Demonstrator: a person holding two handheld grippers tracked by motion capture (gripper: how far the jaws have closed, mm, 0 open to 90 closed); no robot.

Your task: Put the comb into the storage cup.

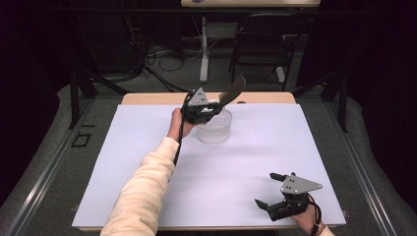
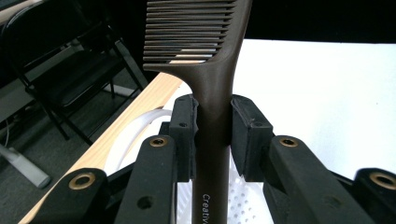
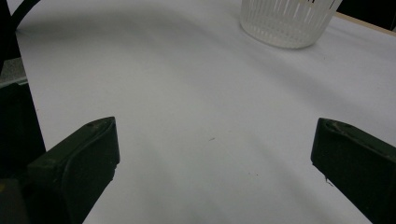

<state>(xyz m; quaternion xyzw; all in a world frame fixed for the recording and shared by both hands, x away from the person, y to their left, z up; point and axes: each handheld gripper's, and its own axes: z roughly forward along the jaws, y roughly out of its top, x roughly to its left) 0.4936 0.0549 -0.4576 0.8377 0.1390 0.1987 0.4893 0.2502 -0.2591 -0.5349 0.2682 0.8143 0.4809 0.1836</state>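
Left gripper view shows the left gripper (image 2: 212, 135) clamped on the handle of a dark brown comb (image 2: 205, 42), teeth up, above the white slotted basket (image 1: 214, 129) at upper centre, probably for dropping it in. Right gripper (image 1: 273, 189) rests at lower right, wide open and empty, probably just waiting.

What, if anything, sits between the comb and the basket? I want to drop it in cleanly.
Nothing visible. The left gripper holds the comb by its handle right over the white basket, whose open top looks unobstructed.
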